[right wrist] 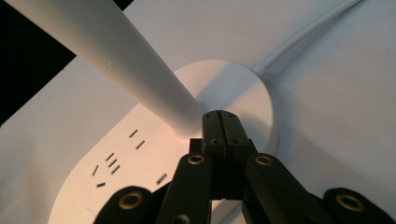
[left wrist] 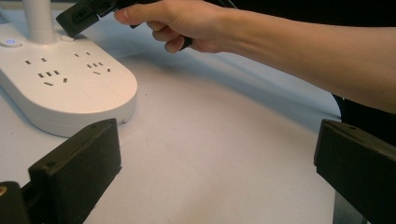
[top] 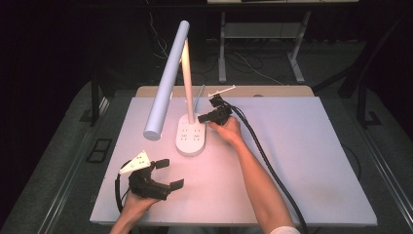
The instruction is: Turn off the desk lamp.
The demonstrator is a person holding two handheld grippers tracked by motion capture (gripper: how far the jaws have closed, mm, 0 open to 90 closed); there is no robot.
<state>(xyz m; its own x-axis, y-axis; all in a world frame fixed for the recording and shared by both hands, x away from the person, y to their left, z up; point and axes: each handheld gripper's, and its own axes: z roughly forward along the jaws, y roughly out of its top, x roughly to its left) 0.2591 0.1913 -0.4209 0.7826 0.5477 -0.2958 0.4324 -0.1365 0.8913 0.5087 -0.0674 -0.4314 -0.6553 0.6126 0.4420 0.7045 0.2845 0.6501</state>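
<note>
A white desk lamp stands mid-table, its oval base carrying several socket slots. Its long tube head leans out to the front left. Warm light falls on the base. My right gripper is shut with nothing between its jaws. Its tips rest at the foot of the lamp stem, on the back of the base. In the left gripper view the right gripper hovers beside a small lit button. My left gripper is held open and empty near the front left, pointed toward the base.
The lamp's white cord runs off the back of the base. The right gripper's black cable trails across the grey table mat to the front edge. My right forearm crosses the middle.
</note>
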